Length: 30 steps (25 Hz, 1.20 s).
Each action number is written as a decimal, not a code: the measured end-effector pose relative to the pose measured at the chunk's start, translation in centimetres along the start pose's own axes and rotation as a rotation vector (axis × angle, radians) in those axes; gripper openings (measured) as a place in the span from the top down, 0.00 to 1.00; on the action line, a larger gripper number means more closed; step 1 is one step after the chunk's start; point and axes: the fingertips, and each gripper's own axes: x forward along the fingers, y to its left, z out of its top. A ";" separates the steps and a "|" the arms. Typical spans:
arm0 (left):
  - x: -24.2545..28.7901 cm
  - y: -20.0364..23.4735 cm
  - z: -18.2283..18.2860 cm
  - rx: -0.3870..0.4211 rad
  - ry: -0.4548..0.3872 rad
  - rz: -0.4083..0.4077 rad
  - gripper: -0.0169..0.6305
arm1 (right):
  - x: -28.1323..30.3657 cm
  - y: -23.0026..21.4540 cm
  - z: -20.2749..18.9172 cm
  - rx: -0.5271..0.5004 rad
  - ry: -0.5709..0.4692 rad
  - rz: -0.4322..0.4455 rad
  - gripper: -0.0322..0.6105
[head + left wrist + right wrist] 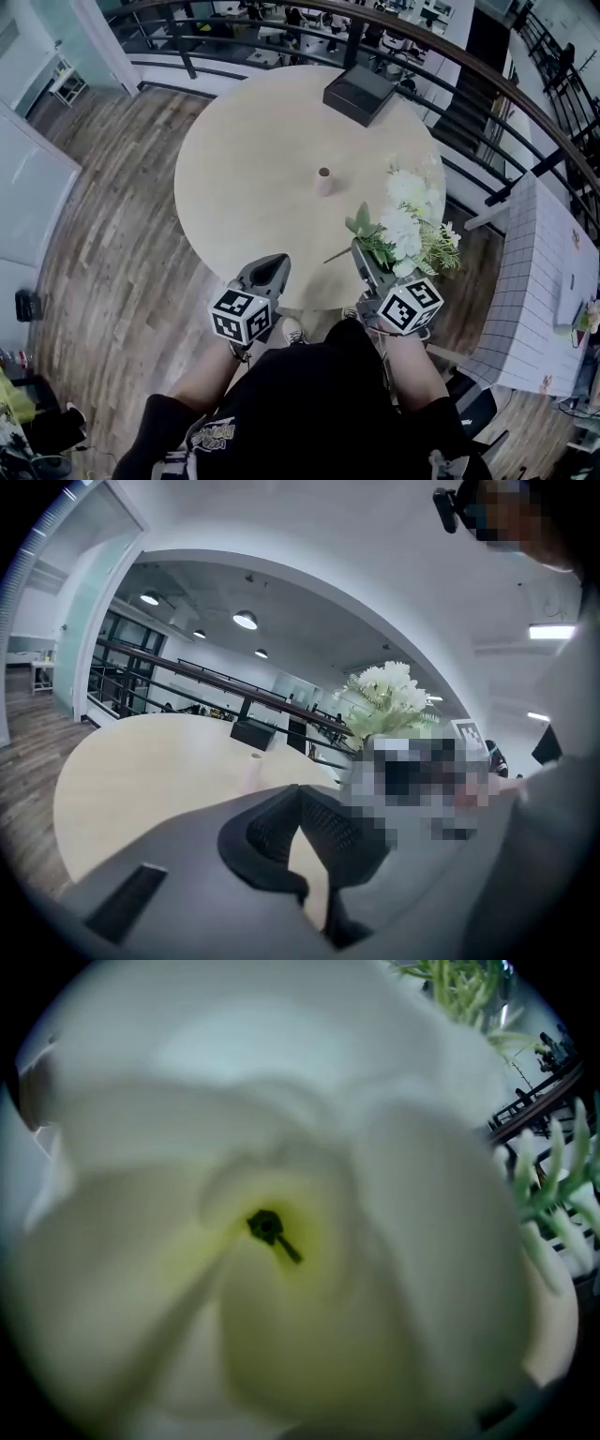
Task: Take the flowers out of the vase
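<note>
White flowers are out of the vase, bunched over the near-right edge of the table, stems pinched in my right gripper. One bloom fills that gripper's view. The vase stands upright mid-table, well apart. My left gripper is at the near edge, jaws pressed together, empty. A black box sits at the far edge.

Closed left gripper, clamped right gripper
</note>
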 end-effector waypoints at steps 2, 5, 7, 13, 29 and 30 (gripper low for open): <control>-0.3 -1.1 -0.7 0.007 0.008 -0.006 0.96 | -1.1 0.5 -0.7 0.001 0.010 0.010 0.83; -0.7 -2.6 -1.4 0.007 0.010 -0.003 0.96 | -2.7 1.0 -1.5 0.007 0.023 0.025 0.83; -0.7 -3.5 -1.7 -0.004 0.007 0.008 0.96 | -3.7 1.0 -1.8 0.007 0.039 0.037 0.83; -0.1 -7.1 -2.8 -0.031 -0.010 0.057 0.96 | -7.5 1.3 -2.6 -0.018 0.106 0.098 0.83; -0.6 -18.3 -7.9 -0.057 -0.033 0.164 0.96 | -17.3 0.6 -5.0 -0.019 0.212 0.254 0.83; -0.7 -18.8 -8.2 -0.058 -0.034 0.166 0.96 | -17.8 0.6 -5.2 -0.016 0.216 0.255 0.83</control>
